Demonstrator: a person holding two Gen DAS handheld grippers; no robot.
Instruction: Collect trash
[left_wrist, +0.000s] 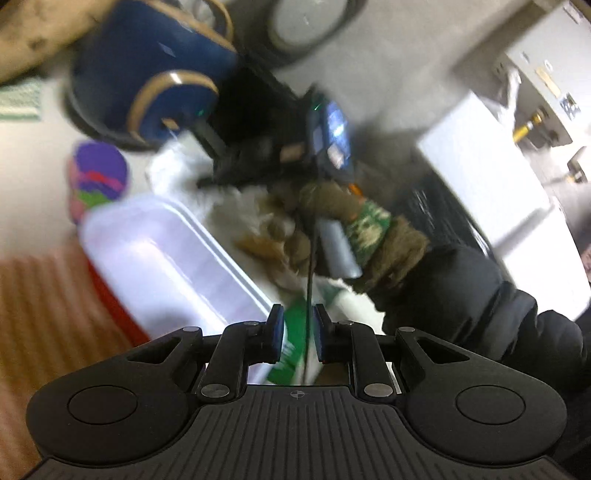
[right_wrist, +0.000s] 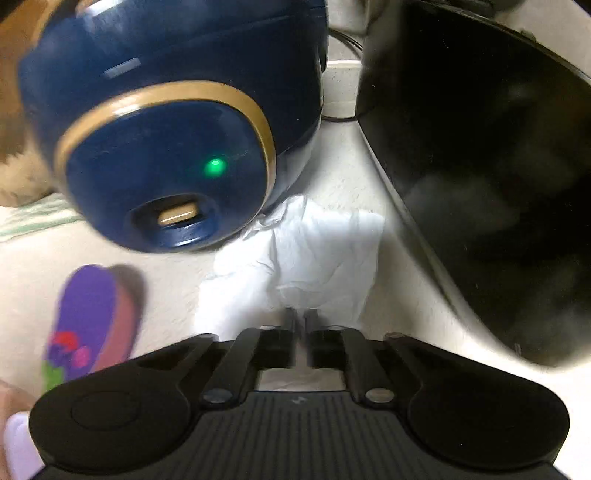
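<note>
In the right wrist view my right gripper (right_wrist: 300, 317) is shut on the near edge of a crumpled white tissue (right_wrist: 306, 254) that lies on the white counter between a blue appliance and a black one. In the left wrist view my left gripper (left_wrist: 298, 325) is nearly shut, with a green and white wrapper (left_wrist: 291, 343) and a thin dark cord between its blue pads (left_wrist: 277, 328). Ahead of it the other gripper (left_wrist: 295, 155) and a gloved hand (left_wrist: 332, 221) reach over the white tissue (left_wrist: 177, 166). A pale lilac plastic bin (left_wrist: 159, 258) lies to the left.
A navy blue round appliance with gold trim and a green light (right_wrist: 166, 147) stands at the back left. A glossy black appliance (right_wrist: 480, 184) stands at the right. A purple and pink round container (right_wrist: 88, 325) lies on the counter at the left. A white box (left_wrist: 487, 177) sits far right.
</note>
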